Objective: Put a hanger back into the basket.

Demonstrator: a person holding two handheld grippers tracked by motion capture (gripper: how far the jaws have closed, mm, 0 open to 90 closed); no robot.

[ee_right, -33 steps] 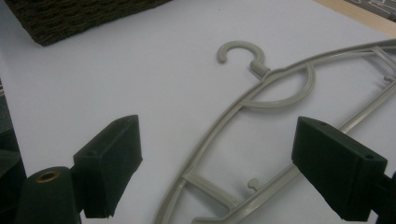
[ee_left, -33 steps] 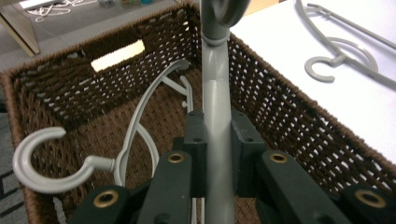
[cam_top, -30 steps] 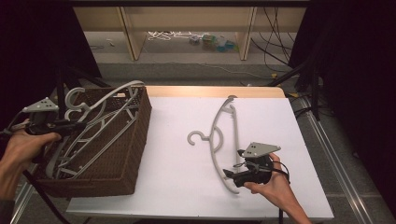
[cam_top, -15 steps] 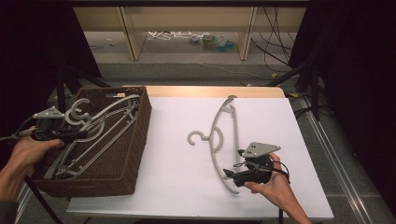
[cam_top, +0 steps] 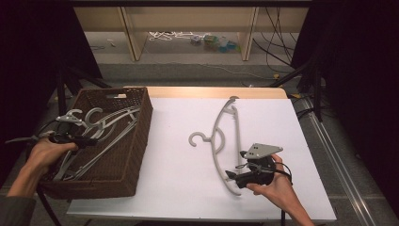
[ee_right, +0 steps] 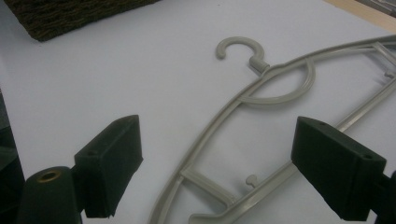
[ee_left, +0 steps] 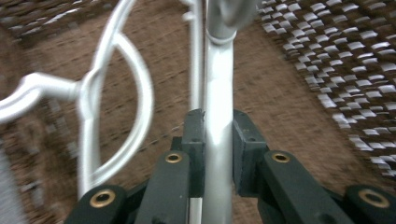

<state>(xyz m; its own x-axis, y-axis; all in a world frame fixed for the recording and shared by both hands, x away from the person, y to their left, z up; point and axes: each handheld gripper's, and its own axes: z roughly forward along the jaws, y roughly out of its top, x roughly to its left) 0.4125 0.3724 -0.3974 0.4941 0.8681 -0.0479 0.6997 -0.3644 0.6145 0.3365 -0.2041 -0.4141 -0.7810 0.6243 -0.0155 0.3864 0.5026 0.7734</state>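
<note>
1. The table (cam_top: 179,188), under its white cover, is my landmark; everything else I place against it.
2. The basket (cam_top: 136,141), brown wicker, stands on the table's left end, its long side running front to back. In the left gripper view I see its woven floor (ee_left: 289,116) under the jaws.
3. Grey hangers (cam_top: 110,129) lie heaped inside the basket, hooks toward its far left corner.
4. A single pale hanger (cam_top: 219,141) lies flat on the table right of centre, well apart from the basket. Its hook points left and its arc runs from the far edge down toward the near edge. In the right gripper view the same hanger (ee_right: 261,93) lies on the white cover with its hook curled at the top.
5. My left hand (cam_top: 44,155) is at the basket's left wall, off the table's left end, and carries the left gripper (cam_top: 87,141) in over the heap.
6. My right hand (cam_top: 277,188) rests at the table's near right part, holding the right gripper (cam_top: 230,176) at the pale hanger's near end.
7. The left gripper (ee_left: 218,140) is clenched on a hanger bar (ee_left: 218,93), both pads pressed against the grey bar running straight up between them.
8. The right gripper (ee_right: 219,163) is released: its jaws stand wide, straddling the pale hanger's lower arm without touching it.
</note>
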